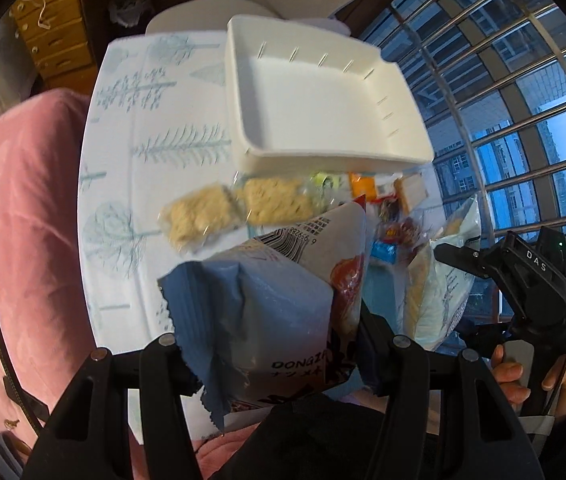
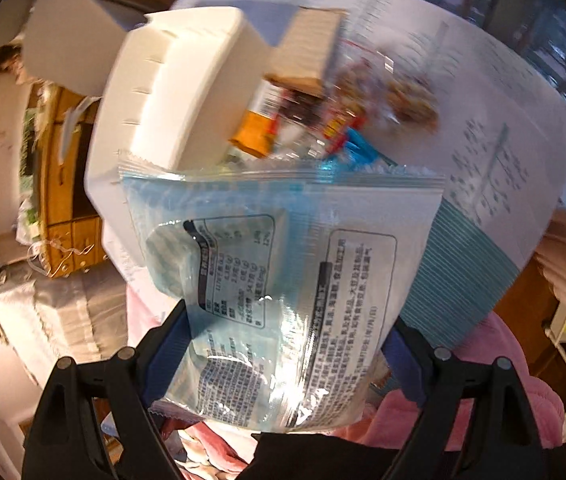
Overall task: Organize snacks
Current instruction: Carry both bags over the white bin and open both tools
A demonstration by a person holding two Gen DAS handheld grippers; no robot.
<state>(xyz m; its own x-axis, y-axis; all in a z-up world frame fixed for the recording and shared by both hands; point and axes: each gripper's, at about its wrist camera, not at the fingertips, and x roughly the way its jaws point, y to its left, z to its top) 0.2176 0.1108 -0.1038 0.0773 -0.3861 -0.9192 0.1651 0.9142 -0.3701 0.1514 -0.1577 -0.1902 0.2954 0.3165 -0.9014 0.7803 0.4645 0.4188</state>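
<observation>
Room: wooden drawers [image 1: 57,26] behind, barred window [image 1: 523,100] to the right, pink bedding [image 1: 15,216] beside the tabletop [image 1: 123,160] with its tree-print cloth.
Tray: white plastic tray [image 1: 323,92] at the far part of the tabletop, nothing inside, probably the place meant for the snacks.
Loose snacks: two noodle cakes [image 1: 235,208] in clear wrap, an orange packet [image 2: 253,134], a biscuit bar [image 2: 307,54] and small candies [image 2: 347,136], all heaped just beside the tray.
Left gripper [image 1: 271,356]: jaws closed on a white and blue snack bag [image 1: 283,304], lifted above the cloth, likely for carrying toward the tray.
Right gripper [image 2: 283,344]: jaws closed on a clear blue cracker packet [image 2: 283,280], printed back side toward the camera, also raised.
Hidden: lower ends of both bags cut off behind the jaws; near edge of the tabletop covered by them.
Unclear: candy labels blurred, not readable; front of cracker packet not shown.
</observation>
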